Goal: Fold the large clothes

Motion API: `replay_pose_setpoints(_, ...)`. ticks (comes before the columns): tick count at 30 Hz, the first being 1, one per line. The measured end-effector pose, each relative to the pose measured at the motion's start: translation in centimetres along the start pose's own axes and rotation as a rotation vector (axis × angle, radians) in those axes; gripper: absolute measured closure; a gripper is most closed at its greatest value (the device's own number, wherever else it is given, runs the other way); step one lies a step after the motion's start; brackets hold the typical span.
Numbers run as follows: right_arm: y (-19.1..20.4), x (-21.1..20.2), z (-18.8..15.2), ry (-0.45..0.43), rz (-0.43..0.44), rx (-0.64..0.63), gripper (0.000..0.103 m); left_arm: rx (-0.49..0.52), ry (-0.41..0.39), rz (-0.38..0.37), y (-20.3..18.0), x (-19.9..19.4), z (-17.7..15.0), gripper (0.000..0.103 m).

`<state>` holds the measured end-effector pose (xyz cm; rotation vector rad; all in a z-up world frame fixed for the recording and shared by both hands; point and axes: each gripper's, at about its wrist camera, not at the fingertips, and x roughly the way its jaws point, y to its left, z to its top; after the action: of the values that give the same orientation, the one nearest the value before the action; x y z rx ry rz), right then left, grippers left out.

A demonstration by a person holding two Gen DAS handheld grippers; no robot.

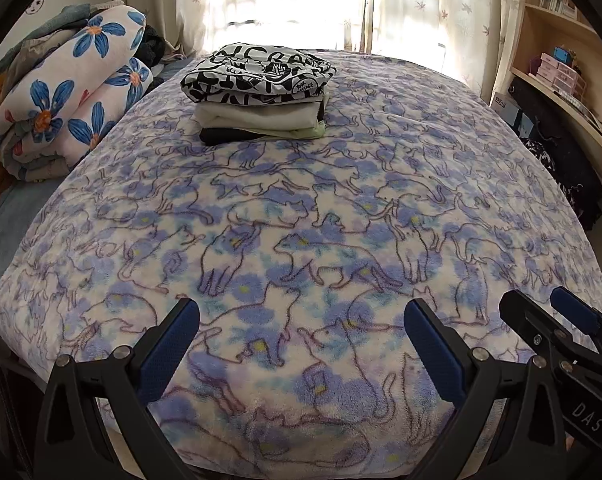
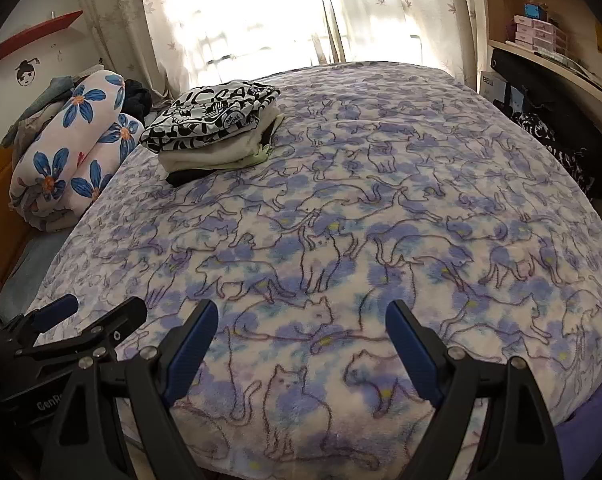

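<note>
A stack of folded clothes lies at the far left of the bed, a black-and-white printed garment on top, cream, pale green and black pieces under it; the right wrist view shows the same stack. My left gripper hovers open over the near edge of the cat-print blanket, nothing between its fingers. Beside it on the right, my right gripper is also open. In the right wrist view my right gripper stands open and empty above the blanket, with the left gripper to its left.
A rolled quilt with blue flowers lies along the bed's left side by the wall. Curtains cover a bright window behind the bed. Shelves with boxes and dark clothing stand to the right.
</note>
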<state>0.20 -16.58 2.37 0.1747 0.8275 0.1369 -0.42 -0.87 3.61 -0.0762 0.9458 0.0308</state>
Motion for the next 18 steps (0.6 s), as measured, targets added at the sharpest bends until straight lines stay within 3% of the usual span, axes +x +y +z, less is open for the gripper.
replay_pose_setpoints(18,-0.02,0.41,-0.27,0.011,-0.003,0.01,0.017,0.001,-0.005,0.0,-0.03,0.2,-0.14,0.004)
